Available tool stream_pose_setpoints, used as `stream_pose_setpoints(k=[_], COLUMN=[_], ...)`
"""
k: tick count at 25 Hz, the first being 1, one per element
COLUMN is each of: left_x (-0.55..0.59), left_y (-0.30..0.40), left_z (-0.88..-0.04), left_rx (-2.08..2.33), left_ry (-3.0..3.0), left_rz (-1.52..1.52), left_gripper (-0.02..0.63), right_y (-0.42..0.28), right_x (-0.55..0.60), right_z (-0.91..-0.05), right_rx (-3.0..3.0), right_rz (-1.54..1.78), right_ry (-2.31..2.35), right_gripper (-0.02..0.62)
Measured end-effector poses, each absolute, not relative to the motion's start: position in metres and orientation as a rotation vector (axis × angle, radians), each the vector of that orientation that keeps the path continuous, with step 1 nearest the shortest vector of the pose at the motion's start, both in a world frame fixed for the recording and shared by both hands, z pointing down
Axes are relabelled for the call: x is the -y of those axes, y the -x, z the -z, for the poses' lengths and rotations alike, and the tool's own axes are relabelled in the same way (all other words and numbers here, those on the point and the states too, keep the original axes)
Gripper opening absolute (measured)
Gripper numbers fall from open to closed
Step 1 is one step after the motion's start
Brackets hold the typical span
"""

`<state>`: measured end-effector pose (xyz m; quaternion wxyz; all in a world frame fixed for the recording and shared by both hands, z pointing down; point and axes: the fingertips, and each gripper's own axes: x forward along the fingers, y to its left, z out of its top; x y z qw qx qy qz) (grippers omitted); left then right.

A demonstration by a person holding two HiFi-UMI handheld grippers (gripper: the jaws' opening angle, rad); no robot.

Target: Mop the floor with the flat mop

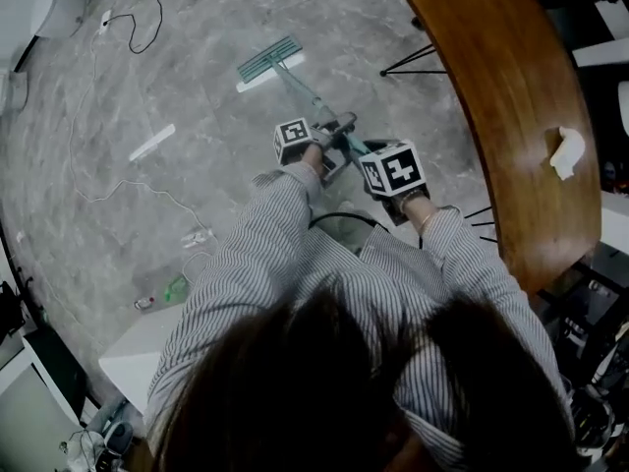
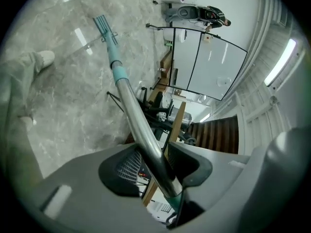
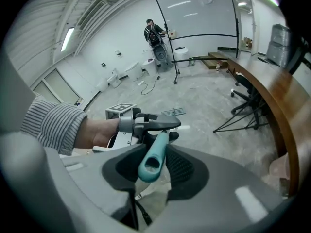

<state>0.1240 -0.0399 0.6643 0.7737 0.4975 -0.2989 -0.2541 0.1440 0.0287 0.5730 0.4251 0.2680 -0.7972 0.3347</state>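
The flat mop lies with its teal head on the grey marbled floor ahead of me. Its pole slants back to both grippers. My left gripper is shut on the metal pole, lower down the shaft. In the left gripper view the mop head shows far off at the pole's end. My right gripper is shut on the teal handle end, just behind the left gripper. The right gripper view catches the mop head beyond it.
A curved wooden table with a crumpled tissue runs along my right. Black tripod legs stand by it. Cables, a white strip and a small green item lie on the floor at left. A person stands far off.
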Motion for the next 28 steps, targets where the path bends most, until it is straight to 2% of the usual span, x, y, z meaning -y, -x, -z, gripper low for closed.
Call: stream_pose_setpoints(k=[10, 16, 23, 28], left_x=[-0.089, -0.159, -0.221, -0.226], left_y=[-0.264, -0.323, -0.341, -0.336], left_z=[-0.608, -0.580, -0.570, -0.571], left_rx=[0.346, 0.199, 0.057, 0.066], left_ry=[-1.054, -1.041, -1.057, -1.054], left_rz=[0.383, 0.321, 0.158, 0.168], left_gripper=[0.161, 0.160, 0.172, 0.172], right_y=[-0.268, -0.318, -0.327, -0.321], right_x=[-0.141, -0.205, -0.263, -0.268], right_z=[-0.514, -0.489, -0.486, -0.484], right_rx=[2.024, 1.966, 1.924, 1.930], right_rz=[-0.997, -1.004, -0.974, -1.012], right_ry=[-0.800, -0.811, -0.728, -0.723], right_gripper=[0.121, 0.120, 0.130, 0.137])
